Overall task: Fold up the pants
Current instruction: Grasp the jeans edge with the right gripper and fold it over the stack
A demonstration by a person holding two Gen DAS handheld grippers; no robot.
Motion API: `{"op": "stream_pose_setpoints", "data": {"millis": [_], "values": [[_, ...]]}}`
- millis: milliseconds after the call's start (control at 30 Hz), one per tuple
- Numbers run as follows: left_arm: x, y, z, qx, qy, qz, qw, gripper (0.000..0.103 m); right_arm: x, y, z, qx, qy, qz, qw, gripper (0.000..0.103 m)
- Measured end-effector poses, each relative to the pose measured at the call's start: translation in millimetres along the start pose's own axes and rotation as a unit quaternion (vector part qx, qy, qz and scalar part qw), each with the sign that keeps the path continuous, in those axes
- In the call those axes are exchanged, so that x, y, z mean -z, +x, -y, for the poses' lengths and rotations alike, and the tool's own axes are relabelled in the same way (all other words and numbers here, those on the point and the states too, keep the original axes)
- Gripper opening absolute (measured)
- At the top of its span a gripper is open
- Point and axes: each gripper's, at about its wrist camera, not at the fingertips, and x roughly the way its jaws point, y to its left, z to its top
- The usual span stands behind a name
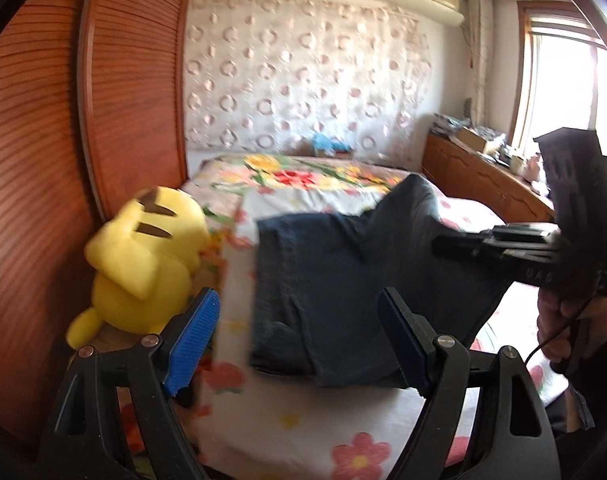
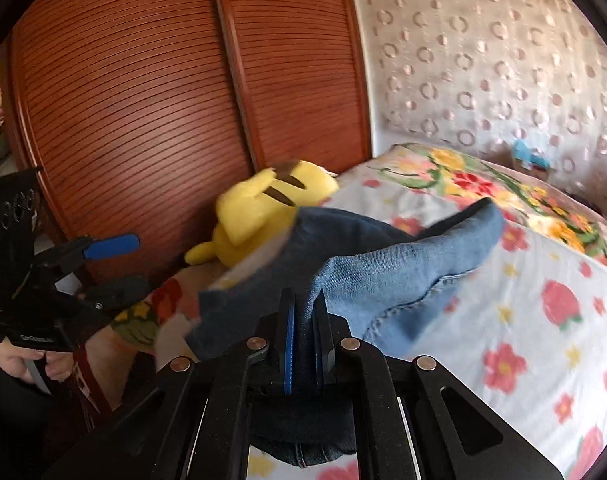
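Dark blue jeans [image 1: 323, 280] lie partly folded on the flowered bed [image 1: 271, 432]. My right gripper [image 2: 303, 320] is shut on the jeans [image 2: 403, 268] and holds one end lifted above the bed; it shows at the right of the left wrist view [image 1: 455, 242]. My left gripper [image 1: 303, 340] is open and empty, above the near edge of the jeans; it shows at the left of the right wrist view [image 2: 121, 264].
A yellow plush toy [image 1: 143, 256] sits at the bed's left edge against the wooden slatted wardrobe [image 1: 43, 160]. A wooden cabinet [image 1: 483, 176] with clutter stands at the right under the window. The flowered bedspread [image 2: 523, 320] stretches to the right.
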Motion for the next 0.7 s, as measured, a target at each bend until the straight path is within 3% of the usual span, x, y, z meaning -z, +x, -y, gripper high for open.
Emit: {"op": "stream_pose_setpoints", "data": {"millis": [200,367,600,700], "values": [[-1.3,-17.5,-20.8,-0.024,-0.015,0.02,0.9994,0.082,-12.7,39.7,-17.8,-0.041,-0.02,0.0,0.999,0.007],[-3.2,-28.3,-39.4,-0.042,-0.028,0.033,0.9982,0.082,-14.8,85.8,-22.9,-0.081,-0.011,-0.03,0.996,0.007],[-2.0,-31.7,-53.7,-0.058,-0.039,0.037,0.9969,0.082,21.8,144.8,-26.9,-0.115,-0.006,-0.104,0.988,0.007],[-1.5,-30.8,-55.2,-0.057,-0.039,0.036,0.997,0.082,21.8,153.3,-21.1,-0.118,0.004,-0.101,0.988,0.007]]}}
